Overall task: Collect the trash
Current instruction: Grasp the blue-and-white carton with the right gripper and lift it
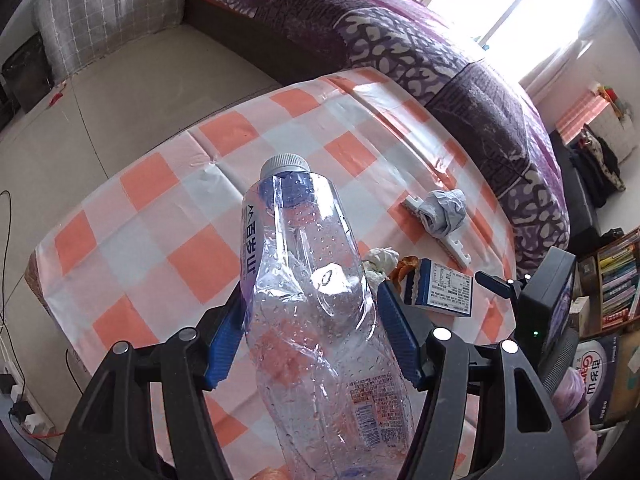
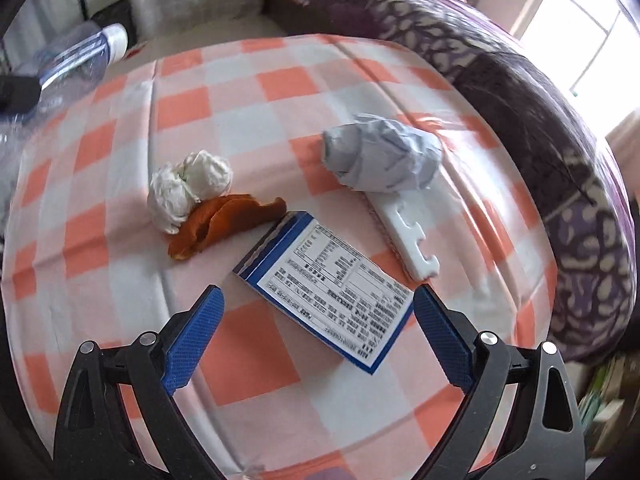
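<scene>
My left gripper [image 1: 310, 300] is shut on a crumpled clear plastic bottle [image 1: 308, 304] with a white cap and holds it above the checked tablecloth [image 1: 168, 200]. The bottle also shows at the far left of the right wrist view [image 2: 76, 60]. My right gripper [image 2: 318, 300] is open just above a blue-edged carton [image 2: 328, 292] lying flat, which sits between its fingers. Beside it lie orange peel [image 2: 224, 220], a white tissue wad [image 2: 188, 188], a grey crumpled paper ball [image 2: 384, 158] and a white plastic strip [image 2: 408, 236].
A bed with a purple patterned cover [image 1: 420, 52] runs along the table's far side. A grey checked cloth [image 1: 104, 12] hangs at the back left. Bookshelves and boxes [image 1: 612, 292] stand at the right. Cables lie on the floor at the left [image 1: 16, 404].
</scene>
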Tool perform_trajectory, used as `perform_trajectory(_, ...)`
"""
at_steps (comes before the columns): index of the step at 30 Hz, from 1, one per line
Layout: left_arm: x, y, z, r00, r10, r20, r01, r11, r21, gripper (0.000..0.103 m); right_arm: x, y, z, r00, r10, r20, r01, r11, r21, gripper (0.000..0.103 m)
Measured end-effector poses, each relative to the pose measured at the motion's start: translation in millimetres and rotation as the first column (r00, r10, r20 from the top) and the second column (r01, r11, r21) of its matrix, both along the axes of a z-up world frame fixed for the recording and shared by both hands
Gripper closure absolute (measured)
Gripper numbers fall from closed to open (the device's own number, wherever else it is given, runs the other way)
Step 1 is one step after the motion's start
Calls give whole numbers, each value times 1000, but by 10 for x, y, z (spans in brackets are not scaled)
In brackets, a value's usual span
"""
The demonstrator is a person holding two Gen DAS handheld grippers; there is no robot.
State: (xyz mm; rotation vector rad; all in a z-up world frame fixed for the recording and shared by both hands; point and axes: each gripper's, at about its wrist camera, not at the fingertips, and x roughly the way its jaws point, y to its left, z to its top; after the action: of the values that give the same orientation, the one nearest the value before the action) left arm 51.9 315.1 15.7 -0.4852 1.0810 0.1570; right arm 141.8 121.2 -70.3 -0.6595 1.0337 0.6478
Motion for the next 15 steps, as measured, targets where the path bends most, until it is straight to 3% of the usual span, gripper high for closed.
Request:
perform_trajectory(4, 11, 165, -52, 999, 35, -20, -36, 999, -23, 39, 60, 166, -221, 992, 120, -47, -125, 985, -116, 10)
perform_trajectory(6, 31, 195, -72, 999, 44, -26, -45, 998, -34, 39, 130, 189, -219, 988, 134, -81, -140, 986, -85, 10)
perform_trajectory(8, 51, 187, -81, 999, 43, -28, -44, 999, -29, 39, 191, 184, -217, 982, 117, -149, -125, 991, -49, 22)
perform_trajectory(9, 65, 169, -82, 999, 41, -29, -42, 999, -23, 39, 229, 158, -192, 972, 99, -215, -100, 995, 6, 42)
perform_trajectory(15, 82, 77, -84, 999, 26, -21, -26, 1000, -3, 39, 135, 27, -124, 987, -28, -161, 42, 996, 82, 46)
